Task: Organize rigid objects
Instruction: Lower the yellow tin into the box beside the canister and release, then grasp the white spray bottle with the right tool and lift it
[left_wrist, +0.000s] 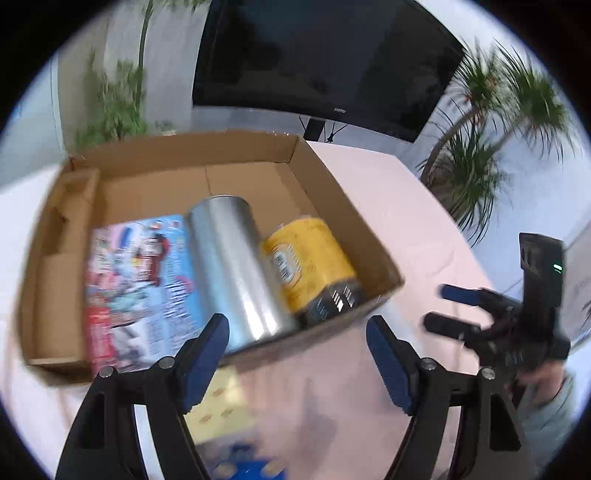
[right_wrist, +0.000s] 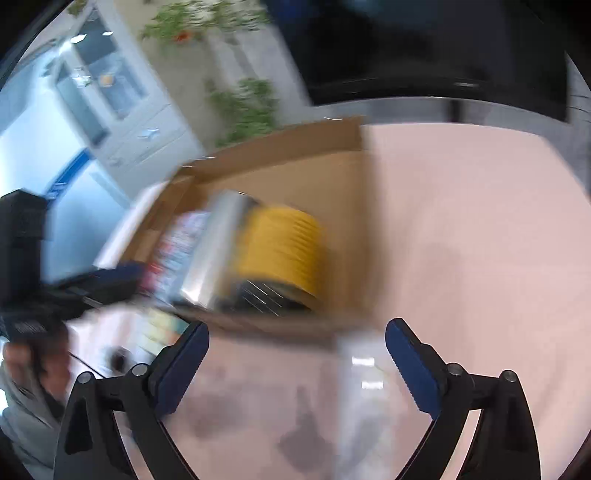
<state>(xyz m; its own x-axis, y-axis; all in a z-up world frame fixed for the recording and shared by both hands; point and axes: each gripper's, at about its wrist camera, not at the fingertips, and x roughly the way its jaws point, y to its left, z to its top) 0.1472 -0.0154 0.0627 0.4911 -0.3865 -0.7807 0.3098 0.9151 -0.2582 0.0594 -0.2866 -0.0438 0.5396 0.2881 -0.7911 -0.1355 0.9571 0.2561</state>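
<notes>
Three items in cardboard box (left_wrist: 332, 177) | shiny cylinder (left_wrist: 236, 266) | both jaws apart, empty

Both wrist views look steeply down, close (right seemingly blurred), sharing the cardboard box (left_wrist: 332, 184) (right_wrist: 295, 147).

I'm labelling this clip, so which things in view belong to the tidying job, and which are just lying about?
Part of the job:
cardboard box
colourful packet
silver can
yellow can
clear item on the table
yellowish packet by the box
left claw, open
right claw, open

Just lying about:
television
plants
white cabinet
</notes>
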